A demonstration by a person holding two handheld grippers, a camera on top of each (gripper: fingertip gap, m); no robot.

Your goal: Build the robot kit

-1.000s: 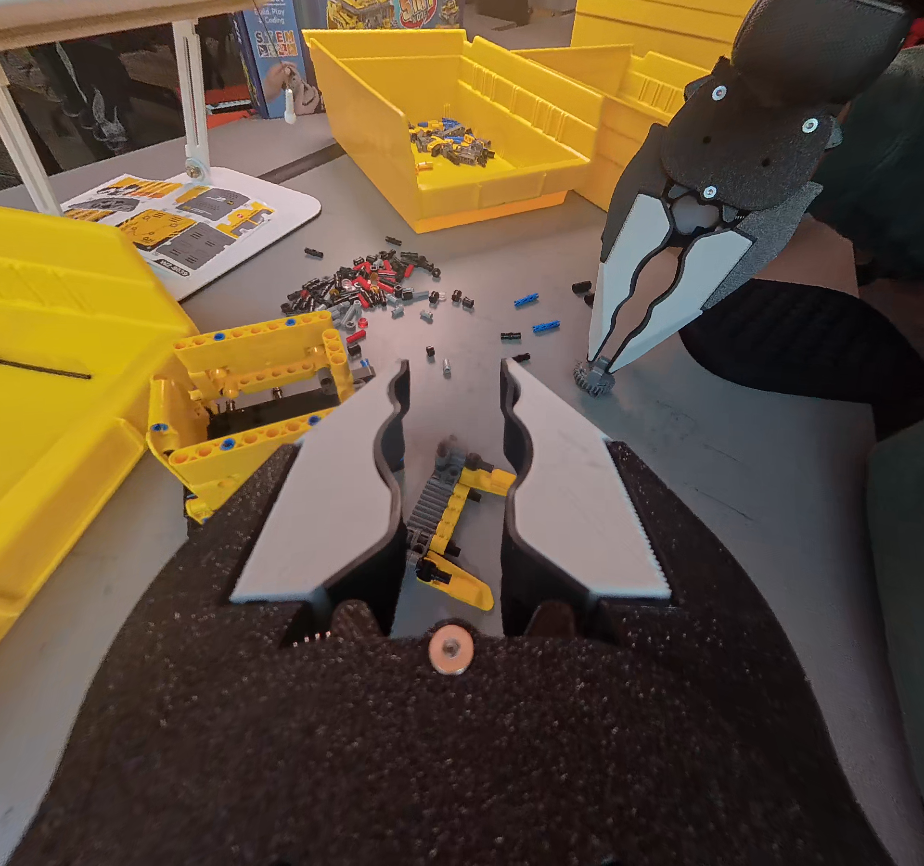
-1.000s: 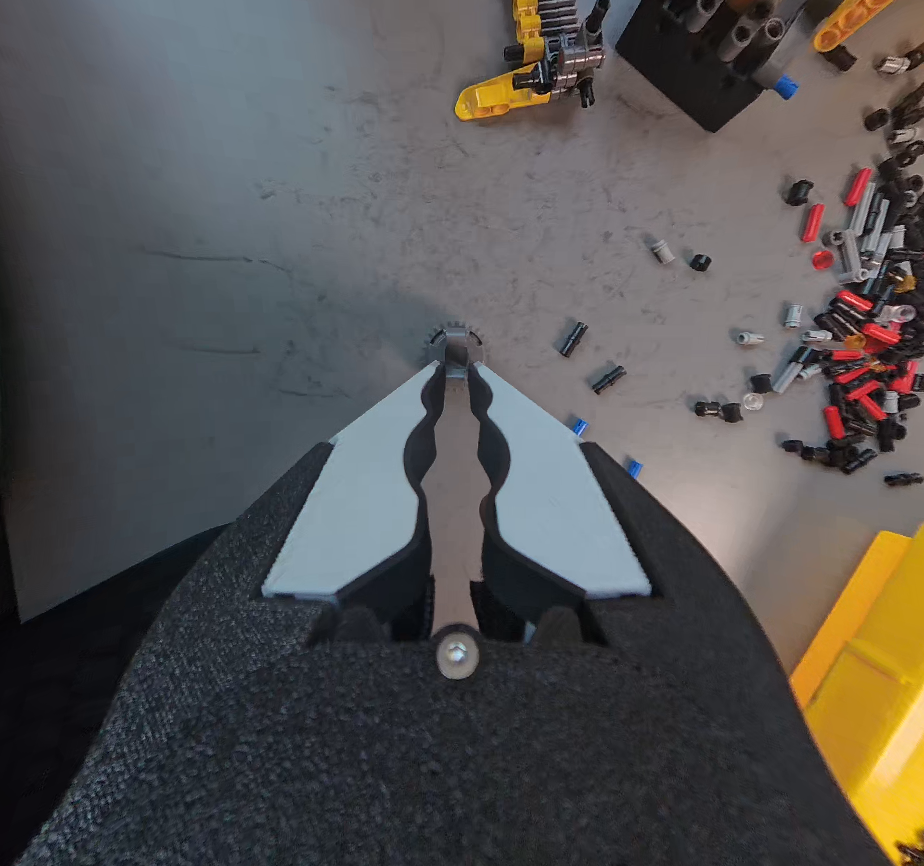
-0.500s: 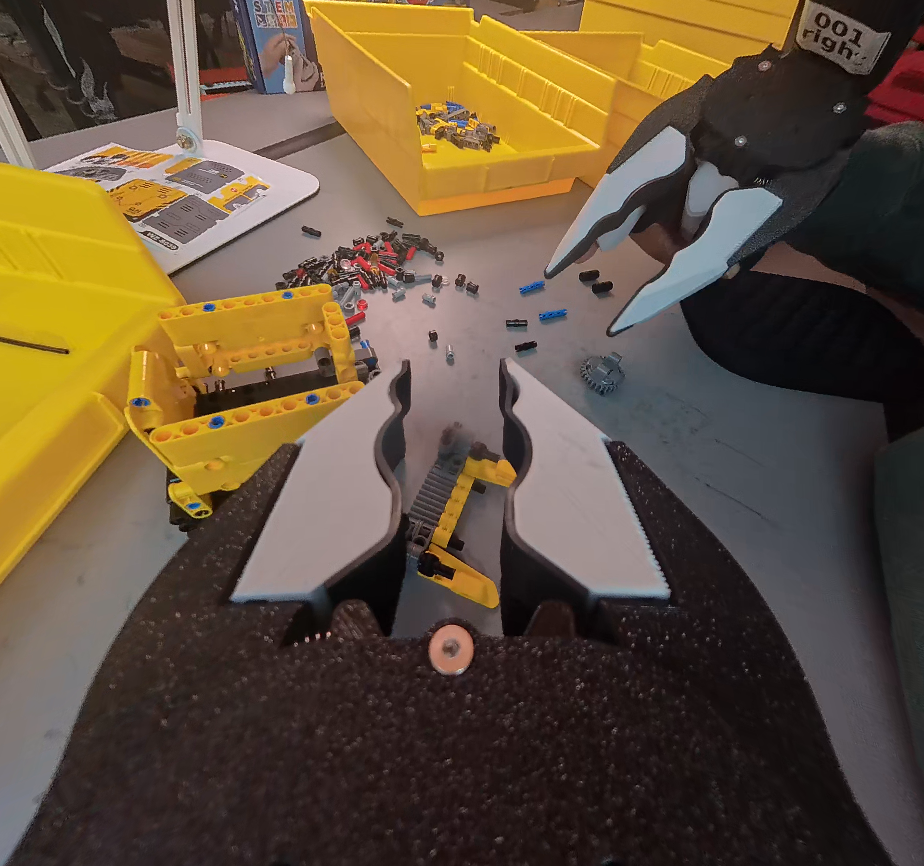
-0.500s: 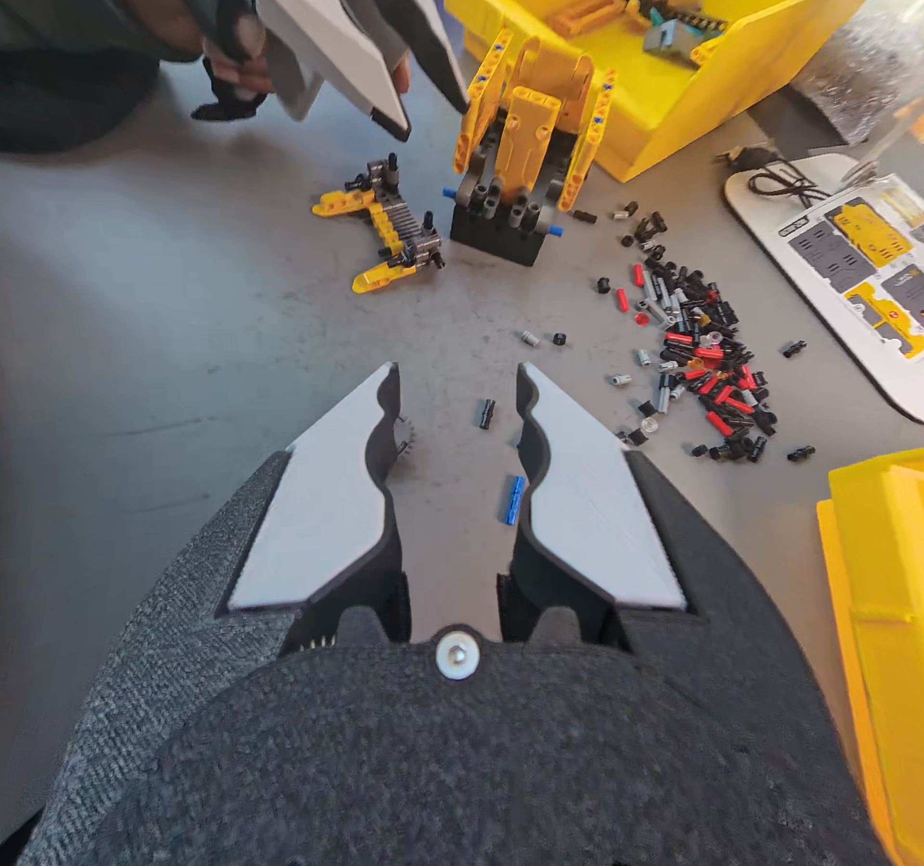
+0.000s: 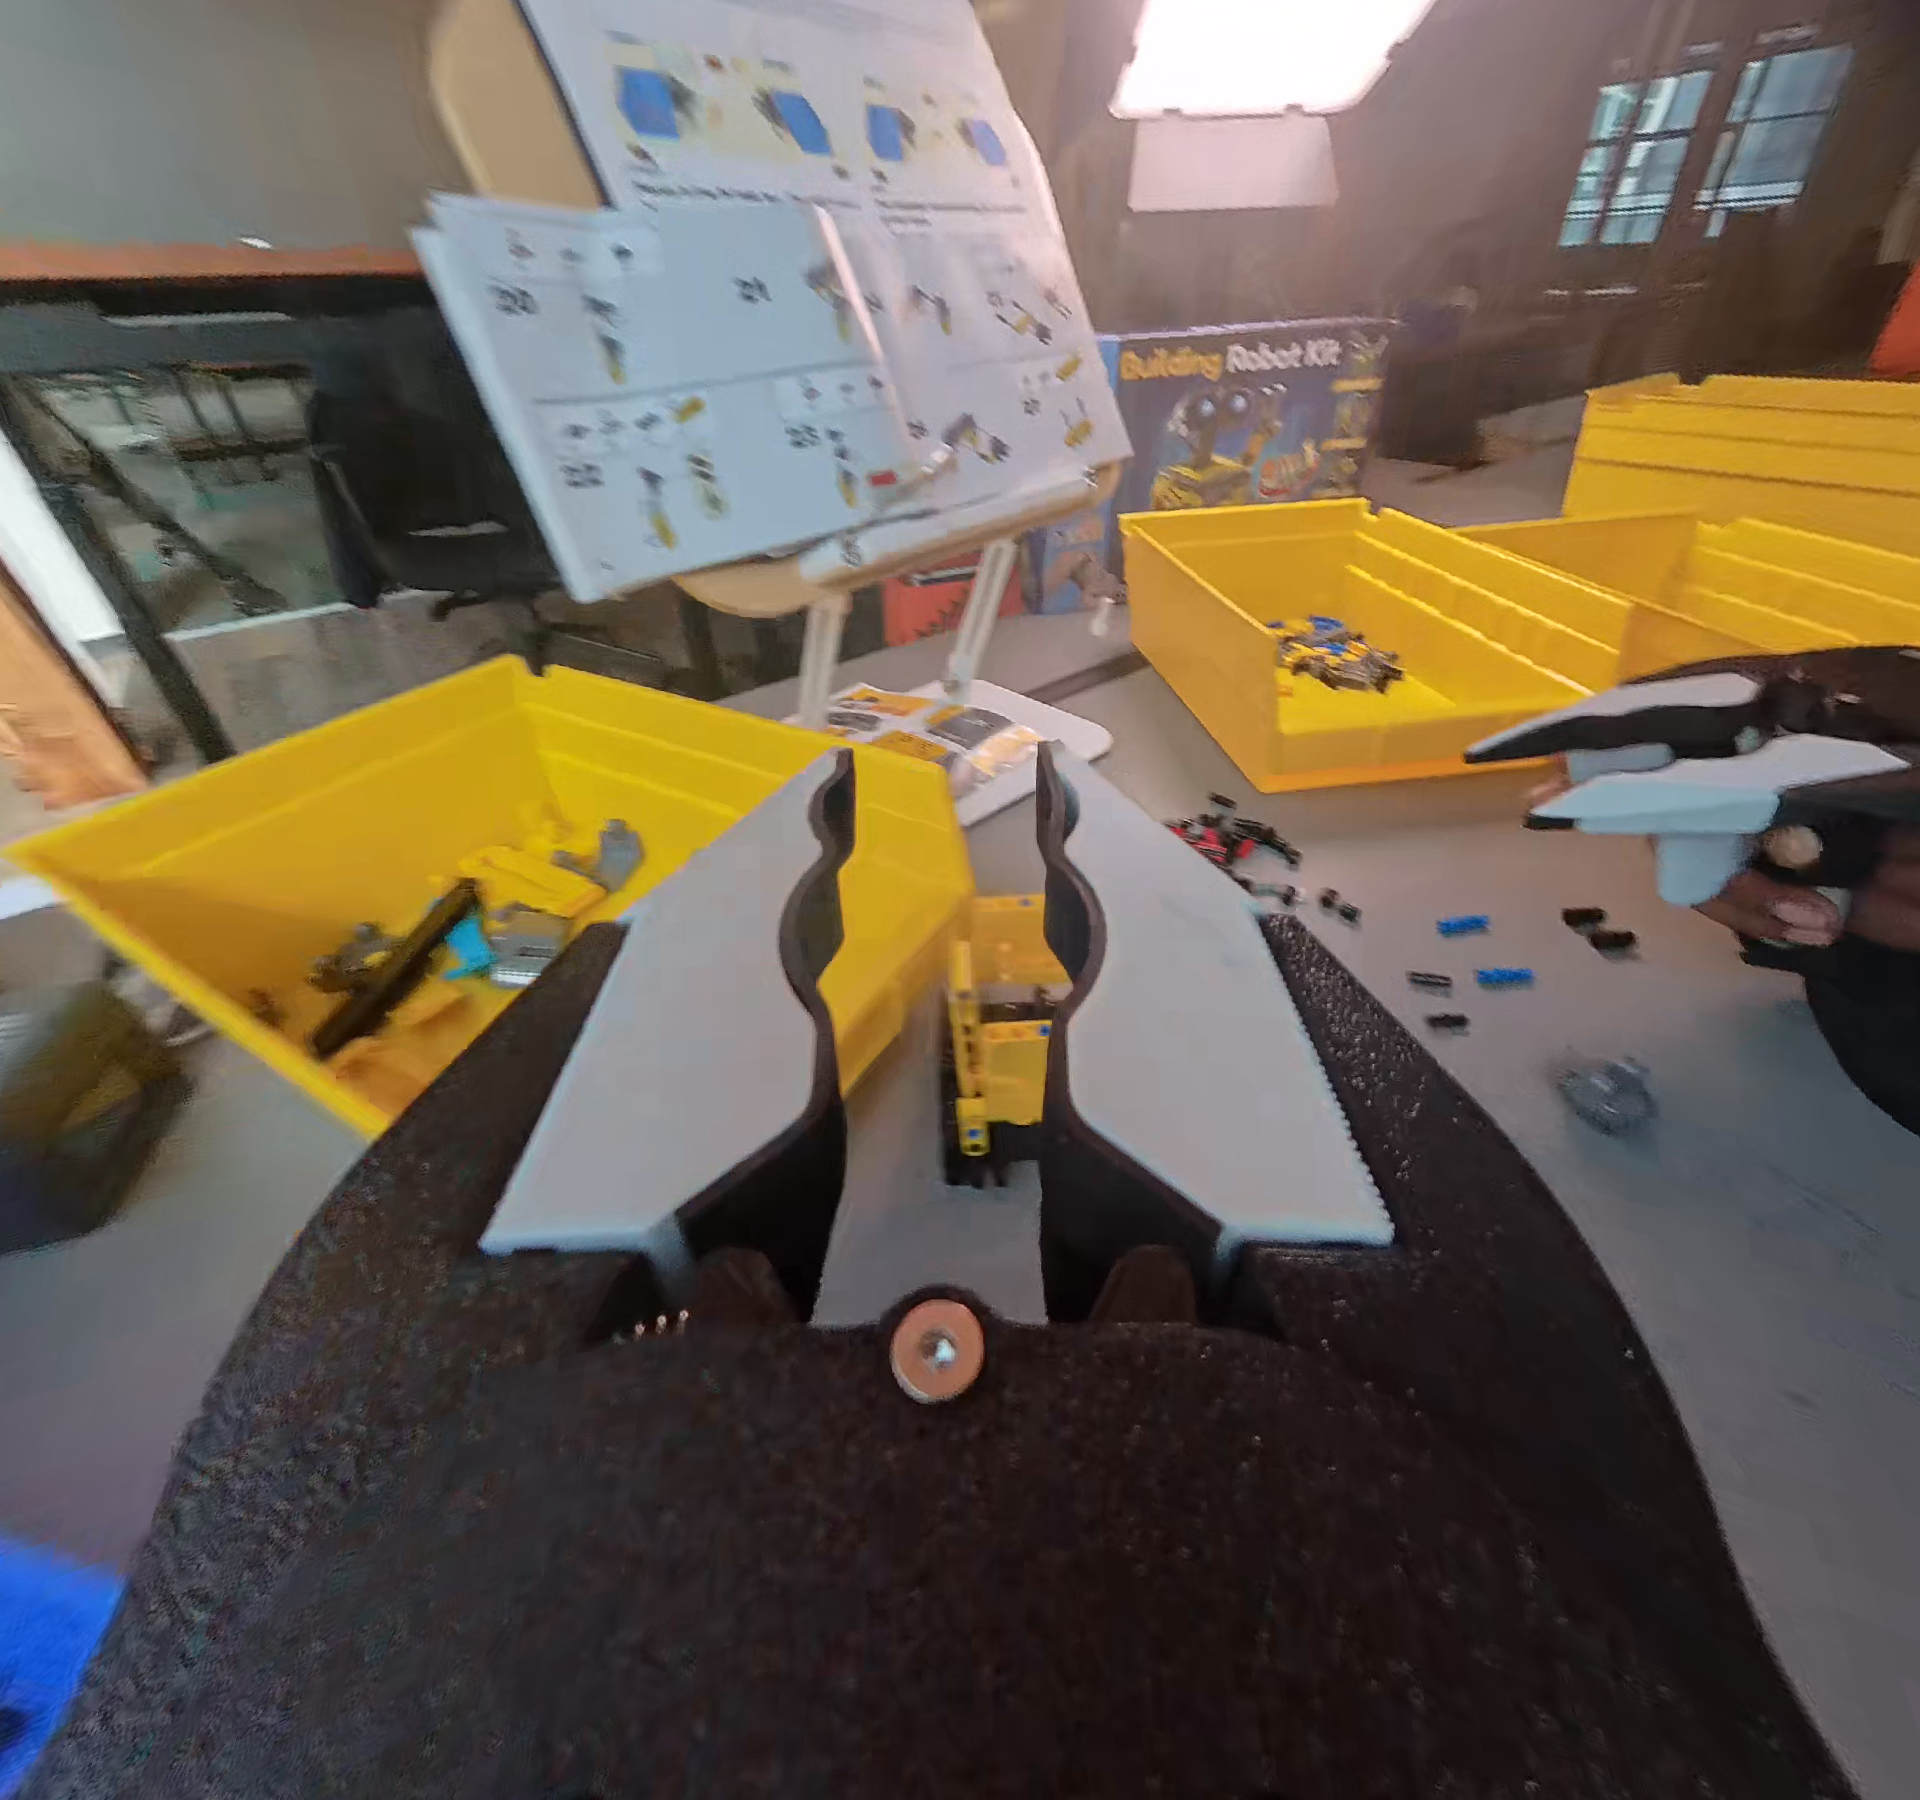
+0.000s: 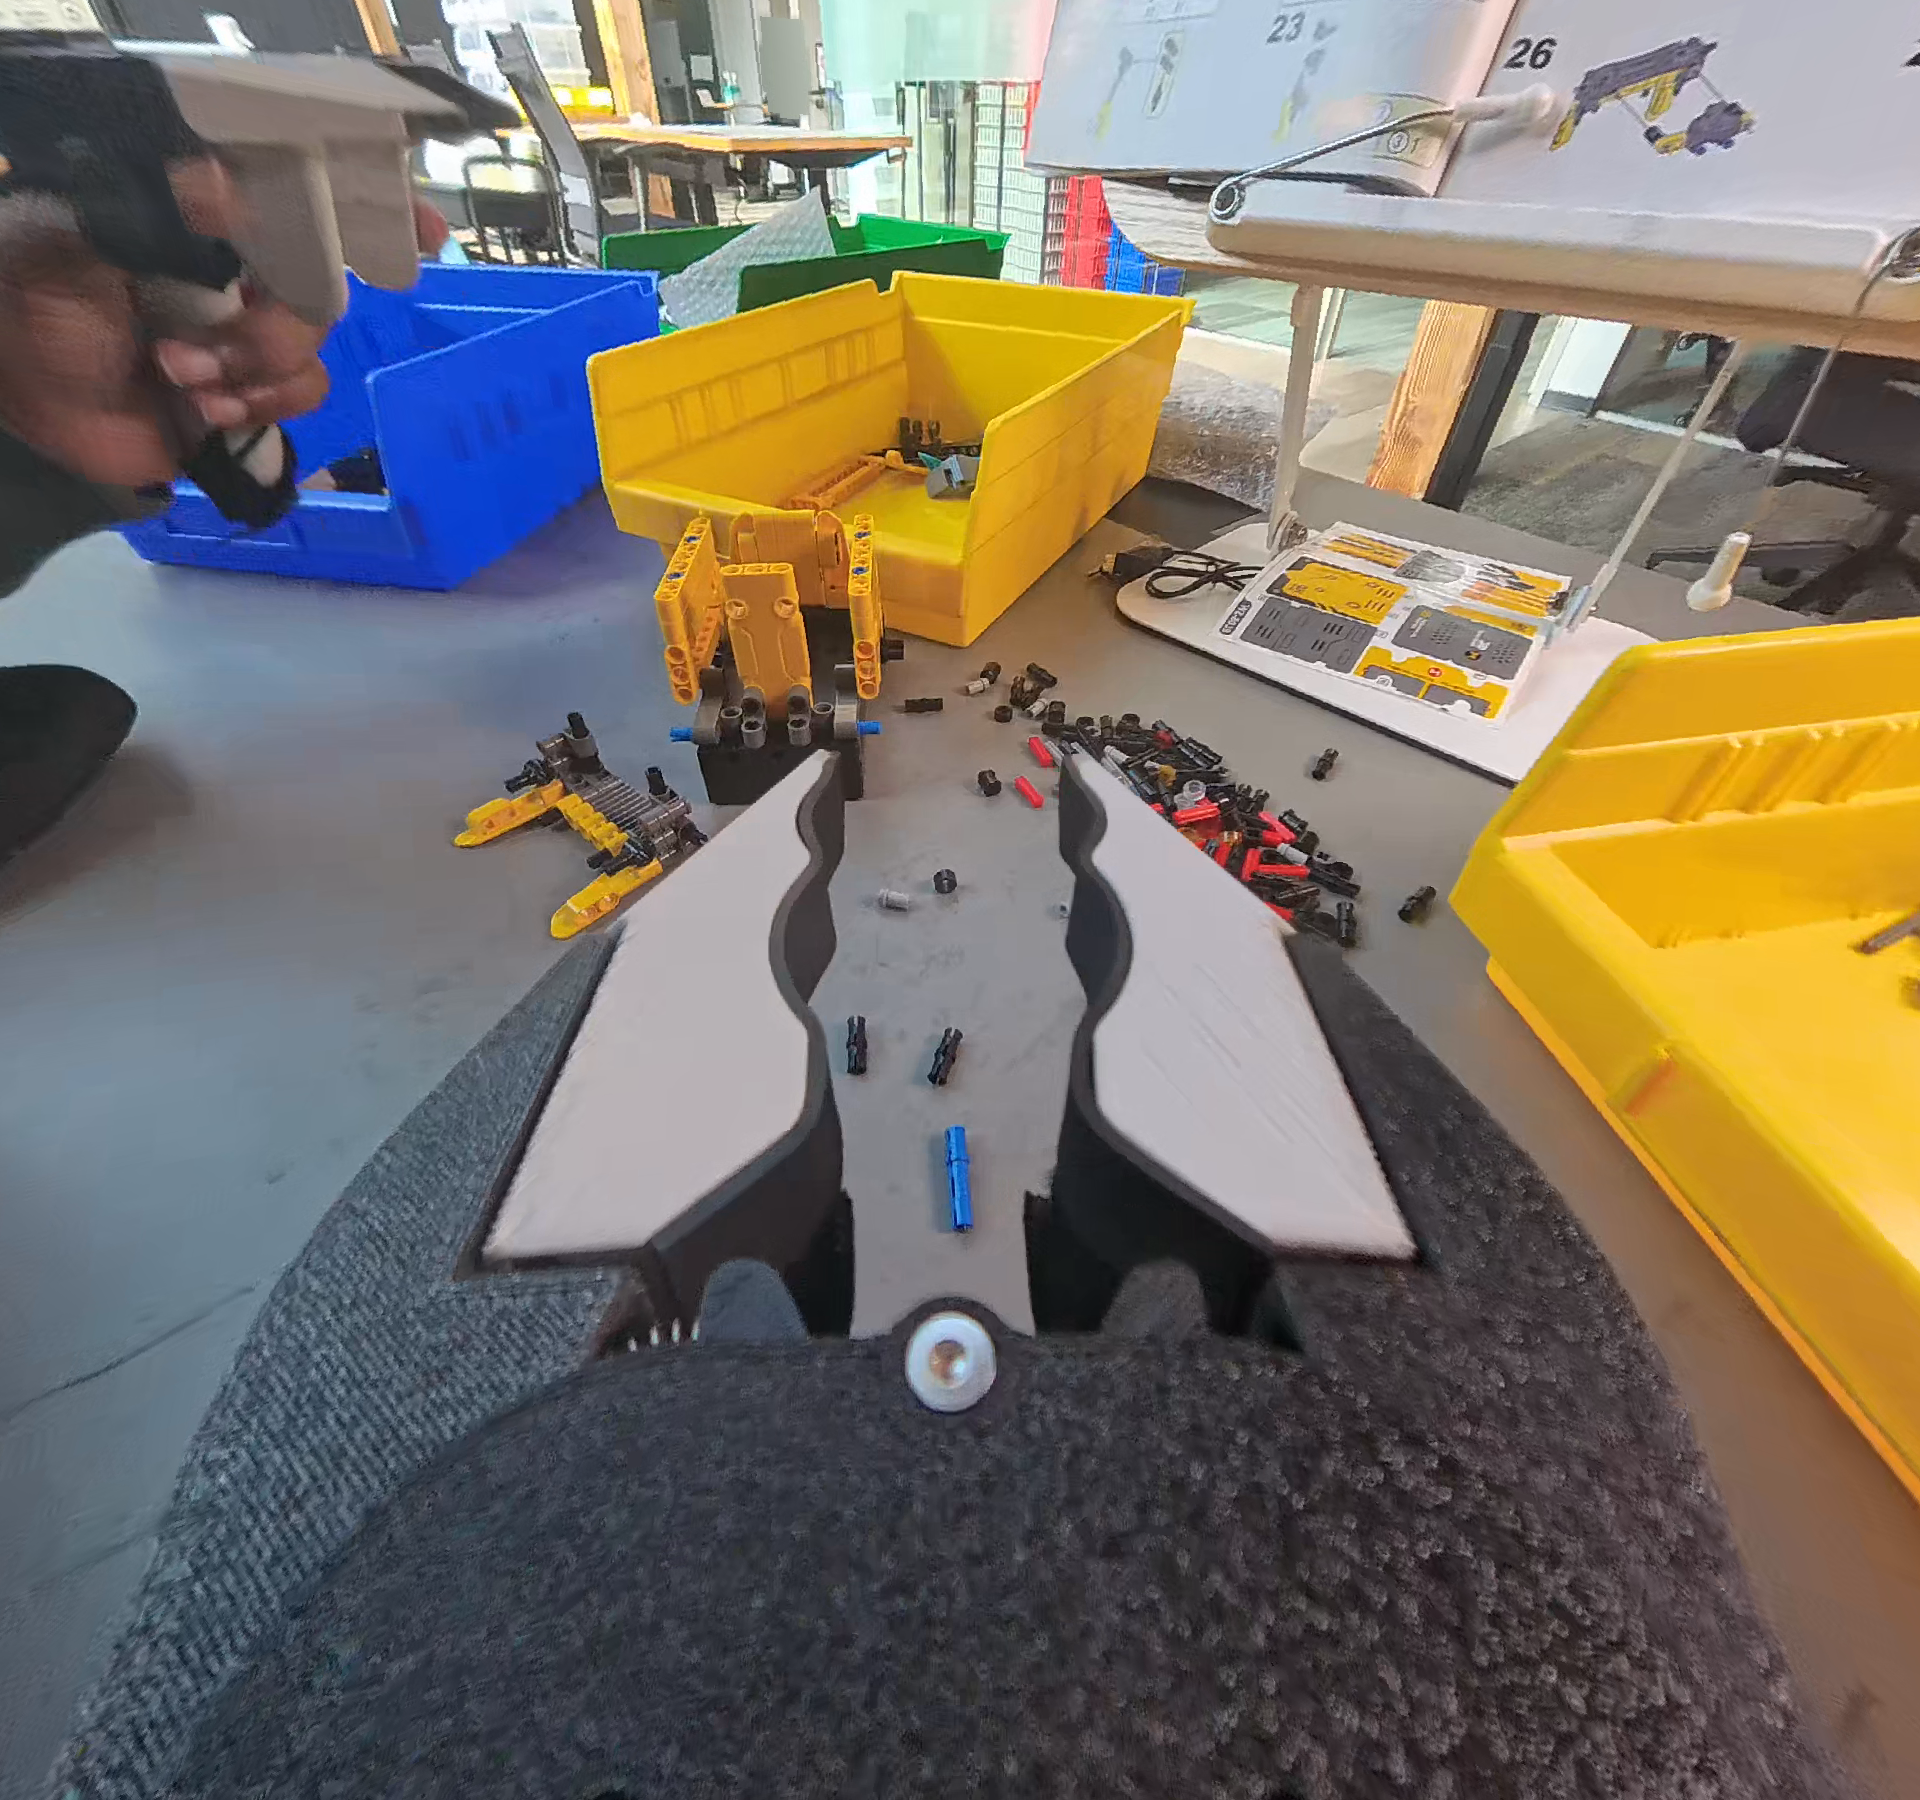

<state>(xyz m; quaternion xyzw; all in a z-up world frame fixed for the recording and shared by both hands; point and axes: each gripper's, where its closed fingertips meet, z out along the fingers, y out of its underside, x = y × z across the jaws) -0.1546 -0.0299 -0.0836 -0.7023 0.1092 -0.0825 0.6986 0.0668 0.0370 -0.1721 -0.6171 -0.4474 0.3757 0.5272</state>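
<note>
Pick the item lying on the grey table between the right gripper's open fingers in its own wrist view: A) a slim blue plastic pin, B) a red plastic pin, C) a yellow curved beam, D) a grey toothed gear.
A: a slim blue plastic pin lies on the grey table inside the gap of the open right gripper.

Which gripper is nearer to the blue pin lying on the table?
Right. The right gripper hangs open just over the blue pin, which shows between its fingers. The left gripper is raised far off beside the blue bin.
</note>
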